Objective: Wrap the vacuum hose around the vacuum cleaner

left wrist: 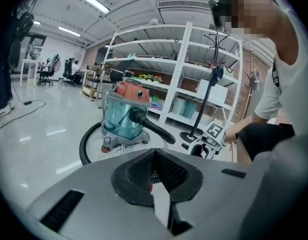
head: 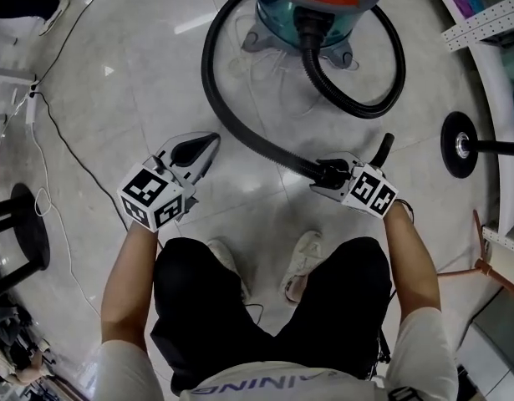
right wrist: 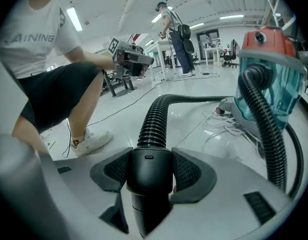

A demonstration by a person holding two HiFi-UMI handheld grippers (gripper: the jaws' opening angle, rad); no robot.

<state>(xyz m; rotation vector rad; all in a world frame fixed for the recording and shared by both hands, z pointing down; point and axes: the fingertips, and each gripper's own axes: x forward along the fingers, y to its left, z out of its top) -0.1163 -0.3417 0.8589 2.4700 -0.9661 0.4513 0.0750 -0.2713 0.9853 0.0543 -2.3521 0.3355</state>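
A round black stand base (head: 459, 144) is sitting on the floor to the right of the vacuum cleaner (head: 311, 7) and nearer the person, with white shelving (head: 491, 23) running along the right beyond it. A thin dark cable (head: 64, 153) is trailing over the tiles well to the cleaner's left, and a black stool (head: 18, 232) is standing farther out on that side. A loose white cord (head: 257, 78) is lying in coils just in front of the cleaner's base, inside the loop of the hose.

The pale floor (head: 139, 73) is lying open between the cleaner and the cable, and between the cleaner and the person's shoes (head: 302, 261). The stand base and shelving are crowding the right side.

The vacuum hose (head: 219, 98) is leaving the cleaner's front port, curving out to the right, passing behind the body and coming round the left side in a wide loop. From there it is running towards the person. The right gripper (head: 323, 172) is clamping the hose's smooth black end cuff between its pads, in front of the cleaner and slightly right, with the rigid tip sticking out past it. The left gripper (head: 208, 143) is hovering in front of the cleaner to the left, just beside the hose's incoming run but not touching it. Its jaws are pressing together on nothing.
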